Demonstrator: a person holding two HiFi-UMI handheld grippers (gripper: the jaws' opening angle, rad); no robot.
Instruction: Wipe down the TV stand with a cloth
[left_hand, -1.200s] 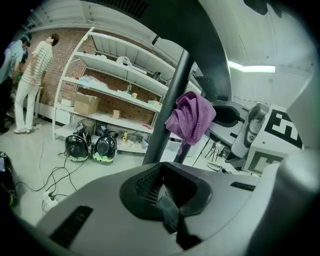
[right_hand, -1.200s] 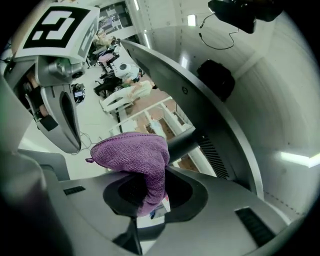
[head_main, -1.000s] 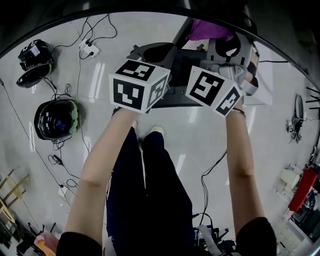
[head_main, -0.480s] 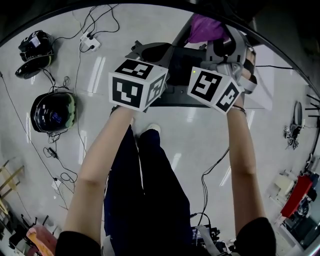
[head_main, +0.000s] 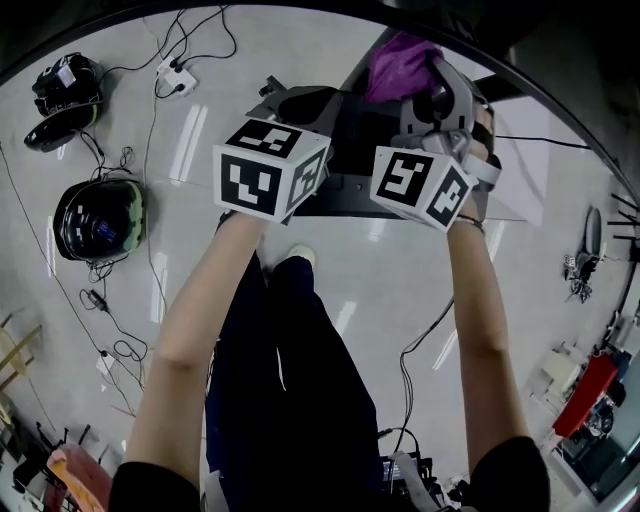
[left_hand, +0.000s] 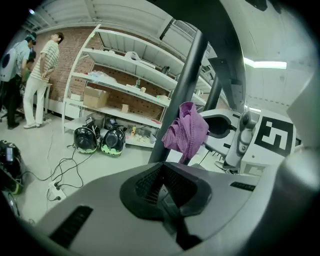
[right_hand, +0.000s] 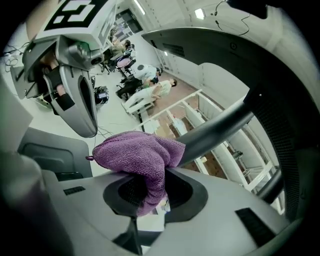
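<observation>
My right gripper (right_hand: 150, 196) is shut on a purple cloth (right_hand: 142, 157), which bunches up above the jaws and rests against a dark slanted pole (right_hand: 220, 127) of the TV stand. In the head view the cloth (head_main: 398, 62) sits at the top, above the right gripper's marker cube (head_main: 420, 185) and over the stand's black base (head_main: 345, 195). My left gripper (left_hand: 162, 192) is shut with nothing in it and points at the same pole (left_hand: 182, 80); it sits just left of the cloth (left_hand: 186, 131).
Two helmets (head_main: 98, 218) (head_main: 60, 85), a power strip (head_main: 178, 85) and loose cables lie on the white floor to the left. White shelving (left_hand: 125, 75) stands behind the stand, with people (left_hand: 40, 75) at the far left. The person's legs are below the grippers.
The right gripper has carried the purple cloth farther forward and up along the stand. The left gripper has held its place beside it.
</observation>
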